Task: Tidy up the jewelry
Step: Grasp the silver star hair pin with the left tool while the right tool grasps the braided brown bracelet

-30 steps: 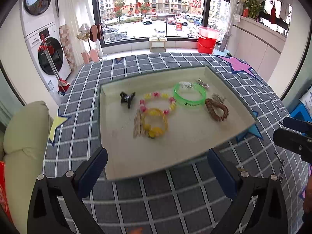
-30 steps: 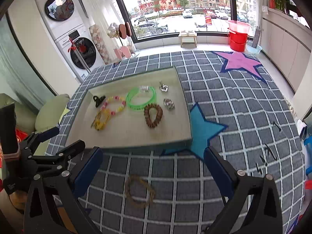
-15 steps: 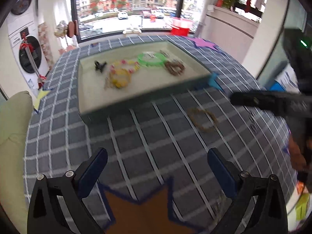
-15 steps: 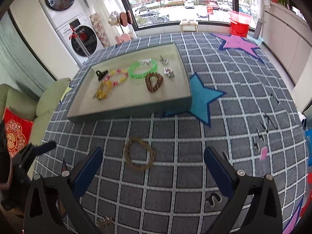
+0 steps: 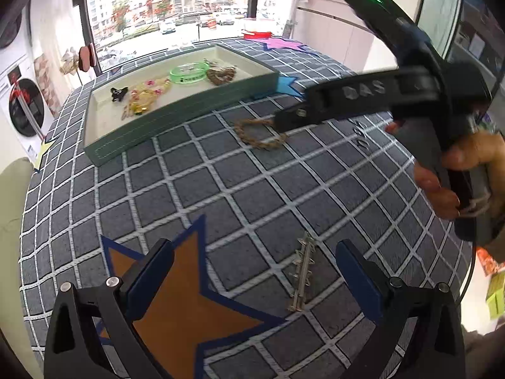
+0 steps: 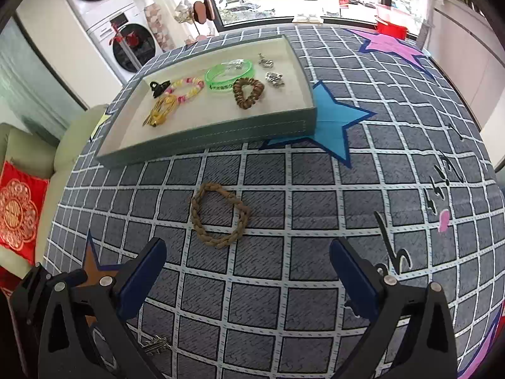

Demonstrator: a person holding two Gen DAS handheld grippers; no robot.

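A tan braided bracelet (image 6: 217,214) lies on the checked cloth just ahead of my open, empty right gripper (image 6: 247,279); it also shows in the left wrist view (image 5: 258,134), partly behind the right gripper's arm. A silver hair clip (image 5: 301,276) lies on the cloth between the fingers of my open, empty left gripper (image 5: 252,279). The green tray (image 6: 221,132) holds a green bangle (image 6: 228,74), a brown bead bracelet (image 6: 247,93), a pink-yellow bead bracelet (image 6: 186,90), a yellow piece (image 6: 161,110), a black claw clip (image 6: 157,87) and silver charms (image 6: 274,79).
The round table has a grey checked cloth with an orange star (image 5: 183,300), a blue star (image 6: 334,123) and a pink star (image 6: 391,45). A green sofa with a red cushion (image 6: 15,211) stands at the left. A washing machine (image 6: 132,44) stands behind.
My left gripper has pulled back from the tray to the near cloth over the hair clip. My right gripper has moved closer to the tan bracelet.
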